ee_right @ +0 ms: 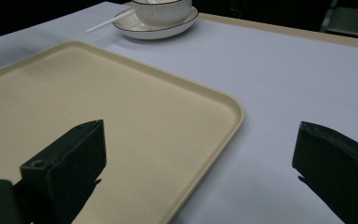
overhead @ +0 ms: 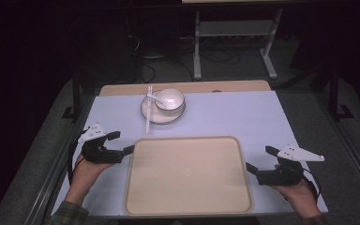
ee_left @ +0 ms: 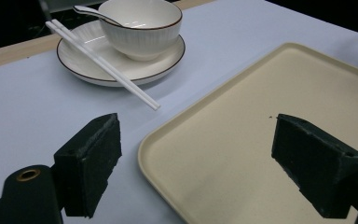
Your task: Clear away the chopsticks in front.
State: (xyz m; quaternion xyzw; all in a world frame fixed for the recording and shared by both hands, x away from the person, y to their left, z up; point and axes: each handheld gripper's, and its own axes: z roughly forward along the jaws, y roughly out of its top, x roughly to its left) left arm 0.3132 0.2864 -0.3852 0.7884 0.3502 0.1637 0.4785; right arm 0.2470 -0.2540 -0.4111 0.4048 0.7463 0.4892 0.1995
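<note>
Cream-coloured plastic, flat and rectangular with rounded corners and a low raised rim: that is the serving tray (overhead: 188,176) lying on the pale lilac table top (overhead: 234,115) straight in front of me, its near edge close to my side of the table. I hold a black two-jaw gripper in each hand, one at each side of this tray.

My left gripper (overhead: 123,143) sits at the tray's far left corner with its jaws spread wide. In the left gripper view, one jaw stands over bare table just outside the rim and the other over the tray's surface, so the corner of the rim (ee_left: 142,149) lies between them. Neither jaw touches the tray as far as I can see.

My right gripper (overhead: 260,159) is at the tray's right edge, also wide apart. In the right gripper view, one jaw hangs over the cream surface and the other over the table, with the far right corner of the tray (ee_right: 235,112) between them and nothing gripped.

Beyond the tray, well apart from both grippers, stands a round white saucer with a thin dark rim (overhead: 151,116). A white ribbed bowl with the same dark rim (overhead: 170,98) sits on it, and a white spoon (overhead: 153,97) rests with its end in the bowl. A pair of white chopsticks (overhead: 147,110) lies across the saucer's left side, the tips pointing toward the tray and reaching past the saucer onto the table.
</note>
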